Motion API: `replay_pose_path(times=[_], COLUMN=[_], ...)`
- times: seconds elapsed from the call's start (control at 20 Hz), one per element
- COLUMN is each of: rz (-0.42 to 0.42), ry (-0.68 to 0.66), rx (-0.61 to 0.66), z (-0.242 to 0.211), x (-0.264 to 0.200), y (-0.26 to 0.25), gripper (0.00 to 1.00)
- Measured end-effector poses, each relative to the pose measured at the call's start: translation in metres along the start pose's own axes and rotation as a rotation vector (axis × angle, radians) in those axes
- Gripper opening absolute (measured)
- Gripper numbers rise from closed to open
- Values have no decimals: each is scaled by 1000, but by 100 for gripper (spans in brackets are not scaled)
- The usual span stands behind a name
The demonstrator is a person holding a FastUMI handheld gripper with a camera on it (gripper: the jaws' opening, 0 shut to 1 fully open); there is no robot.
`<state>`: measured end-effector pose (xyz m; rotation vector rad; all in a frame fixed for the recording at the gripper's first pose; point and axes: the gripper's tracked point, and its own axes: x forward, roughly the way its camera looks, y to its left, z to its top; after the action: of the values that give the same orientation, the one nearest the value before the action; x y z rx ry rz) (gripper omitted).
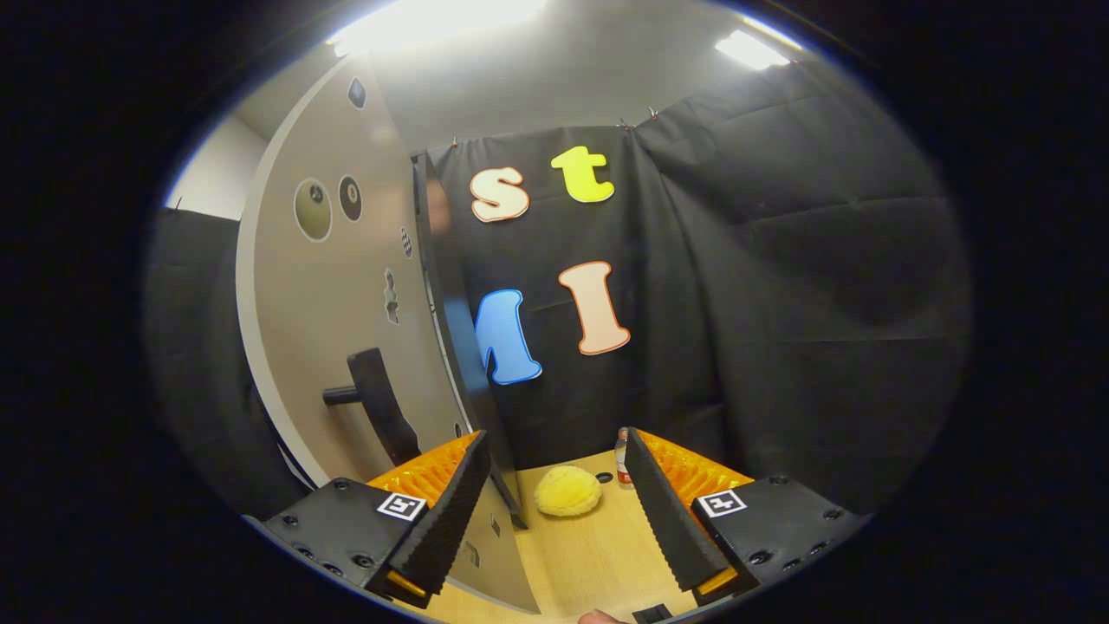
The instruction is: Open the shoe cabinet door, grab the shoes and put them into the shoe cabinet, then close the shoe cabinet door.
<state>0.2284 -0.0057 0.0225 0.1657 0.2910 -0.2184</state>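
Note:
A beige cabinet door (321,347) with a dark bar handle (374,403) stands just left of my fingers, seen at a slant with its dark edge (446,312) turned toward the booth wall. A yellow fluffy shoe (567,491) lies on the wooden surface (589,555), between the fingers and a little beyond their tips. My gripper (554,440) is open with nothing between its fingers. The left finger sits close to the door's lower edge; I cannot tell whether it touches.
A small bottle (621,455) stands on the wood by the right fingertip, with a small dark round spot (604,477) beside it. Black cloth hangs behind and to the right. Round and odd-shaped stickers dot the door panel.

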Motion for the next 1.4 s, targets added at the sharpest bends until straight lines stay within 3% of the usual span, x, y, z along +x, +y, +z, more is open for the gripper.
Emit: replay_pose_path(times=[0.35,0.75,1.05,1.4], rz=[-3,176,223,296], ry=[-27,24,-4,-15], rx=[-39,-31,-111,-116], z=[2,-12,-12,-16], x=[-4,-7,-9,7], y=[15,84,130,187], gripper=[96,96,96,96])
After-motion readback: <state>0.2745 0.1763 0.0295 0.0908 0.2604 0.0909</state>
